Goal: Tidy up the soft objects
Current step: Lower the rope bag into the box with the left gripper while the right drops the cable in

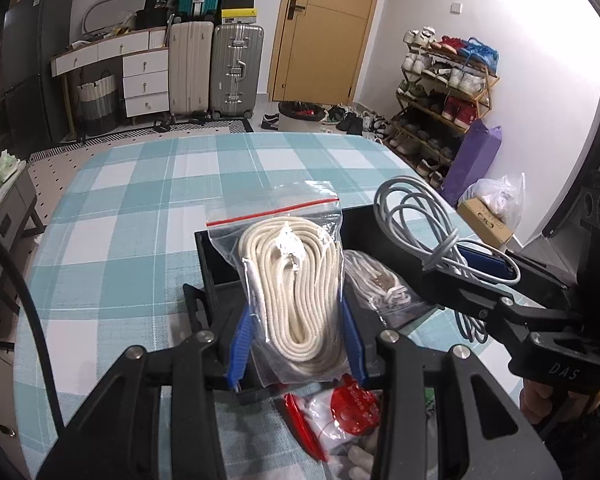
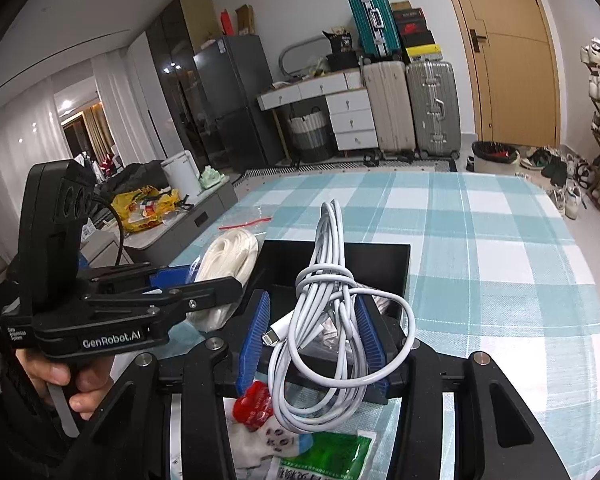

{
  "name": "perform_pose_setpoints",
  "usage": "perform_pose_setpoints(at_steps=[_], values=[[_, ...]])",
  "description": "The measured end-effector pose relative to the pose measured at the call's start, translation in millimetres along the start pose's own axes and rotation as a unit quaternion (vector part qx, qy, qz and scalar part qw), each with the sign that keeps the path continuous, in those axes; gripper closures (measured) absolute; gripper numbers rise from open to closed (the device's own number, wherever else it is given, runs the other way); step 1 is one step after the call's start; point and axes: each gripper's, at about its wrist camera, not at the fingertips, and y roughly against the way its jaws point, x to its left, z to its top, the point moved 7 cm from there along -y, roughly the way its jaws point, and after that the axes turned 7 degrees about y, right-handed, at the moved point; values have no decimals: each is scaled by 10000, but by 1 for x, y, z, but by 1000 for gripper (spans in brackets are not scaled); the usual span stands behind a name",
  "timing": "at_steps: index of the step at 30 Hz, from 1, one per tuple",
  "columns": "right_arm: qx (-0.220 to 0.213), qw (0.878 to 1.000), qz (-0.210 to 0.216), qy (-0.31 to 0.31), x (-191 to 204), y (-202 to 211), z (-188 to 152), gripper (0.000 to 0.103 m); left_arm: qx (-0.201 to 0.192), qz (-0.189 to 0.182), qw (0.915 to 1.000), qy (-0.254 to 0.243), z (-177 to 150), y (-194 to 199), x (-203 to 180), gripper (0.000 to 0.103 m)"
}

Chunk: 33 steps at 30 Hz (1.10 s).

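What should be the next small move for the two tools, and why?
Probably lower both loads into the black box and then open. The left tool is shut on the zip bag of white rope, the right tool on the coiled white cable, and both hang over the box, where another bagged rope already lies.

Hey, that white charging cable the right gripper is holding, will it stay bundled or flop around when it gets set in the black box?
The white charging cable is knotted around itself, so its core probably stays bundled. Loose loops hang below the right gripper, so they will likely sag and could snag the black box rim. It looks light and smooth, so it may slip.
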Motion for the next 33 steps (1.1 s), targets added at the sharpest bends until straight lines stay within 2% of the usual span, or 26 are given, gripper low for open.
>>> perform_pose_setpoints(at_steps=[6, 14, 19, 33], values=[[178, 9998, -24, -5, -6, -18, -4, 58, 144, -18, 9999, -25, 0, -16, 0, 64], [299, 9990, -108, 300, -5, -34, 2, 58, 378, 18, 9992, -115, -7, -32, 1, 64], [457, 9975, -208, 502, -7, -45, 1, 58, 367, 17, 9991, -220, -9, -32, -1, 64], [1086, 9926, -57, 537, -5, -59, -13, 57, 379, 64, 9976, -577, -13, -30, -1, 63]])
